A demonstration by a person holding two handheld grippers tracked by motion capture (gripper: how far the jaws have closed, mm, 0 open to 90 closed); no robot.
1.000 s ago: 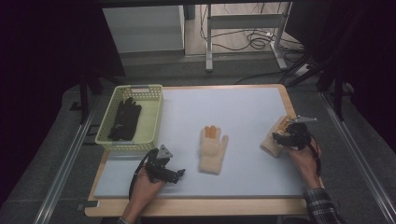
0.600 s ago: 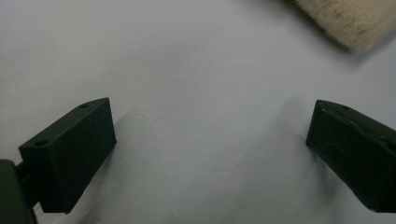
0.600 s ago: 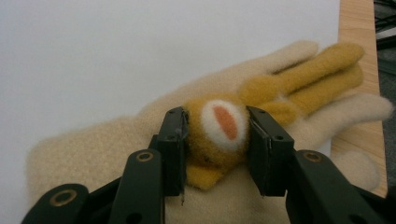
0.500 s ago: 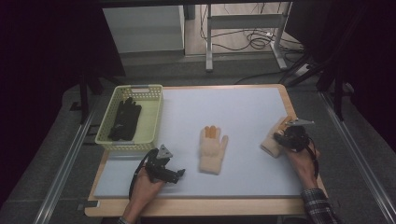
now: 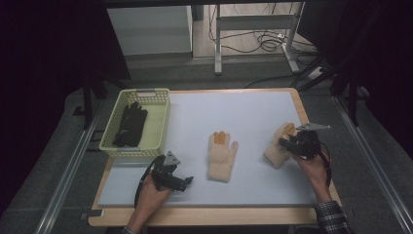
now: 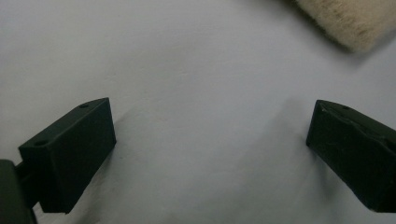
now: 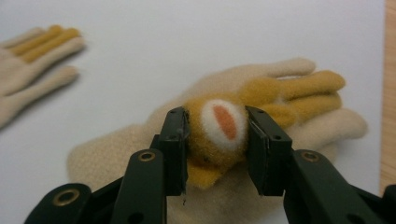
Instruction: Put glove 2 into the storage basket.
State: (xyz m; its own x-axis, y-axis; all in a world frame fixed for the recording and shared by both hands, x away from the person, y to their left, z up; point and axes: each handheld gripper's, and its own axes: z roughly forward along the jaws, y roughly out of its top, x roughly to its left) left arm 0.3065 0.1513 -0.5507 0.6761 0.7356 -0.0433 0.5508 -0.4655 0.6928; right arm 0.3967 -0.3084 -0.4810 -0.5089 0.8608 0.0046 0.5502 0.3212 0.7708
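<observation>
The pale blue surface (image 5: 253, 122) is sitting in a dim room with cables trailing on the floor behind it. Going left to right: the yellow-green basket (image 5: 158, 117) at the far left edge is holding one black glove (image 5: 130, 124), lying flat inside it. Your left hand-held gripper (image 5: 181, 181) is resting low near the front edge, jaws spread wide over bare surface, gripping nothing. Next, a cream glove (image 5: 221, 156) with orange fingertips is lying flat mid-surface, untouched. Then your right hand-held gripper (image 7: 217, 140) is clamping onto the second cream glove (image 7: 280, 93) by the right edge, pinching a fuzzy orange tuft on top of it.

Tip for the lift: you're only gripping a little bump of knit, so I'd guess it's going to stretch or slip if you're yanking. Be raising it slowly and straight up, keeping the squeeze firm, and letting the rest of the glove peel off the surface before swinging left toward the basket.
</observation>
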